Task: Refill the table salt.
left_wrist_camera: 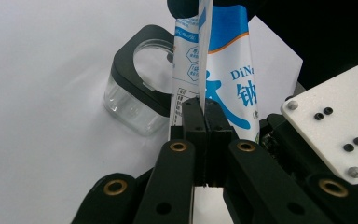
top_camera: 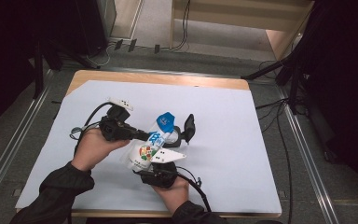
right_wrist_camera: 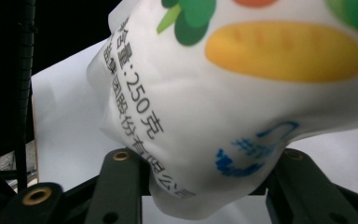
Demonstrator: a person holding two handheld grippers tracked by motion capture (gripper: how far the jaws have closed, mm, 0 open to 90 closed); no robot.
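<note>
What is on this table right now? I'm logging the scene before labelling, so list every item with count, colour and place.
pouch: one, white with blue top and printed pictures, held above the mat's middle between both grippers
jar: one, clear glass with black collar, lying on the mat behind the pouch
lid: one, black, standing beside the jar
mat: one, pale blue-white, covering the tabletop
left gripper: one, black, pinching the pouch's flat edge
right gripper: one, black, around the pouch's bulging end

Glossy plastic-film pouch (left_wrist_camera: 223, 70), clear, perhaps glass jar (left_wrist_camera: 135, 105) with black plastic rim, matt white sheet (top_camera: 233, 135)
</note>
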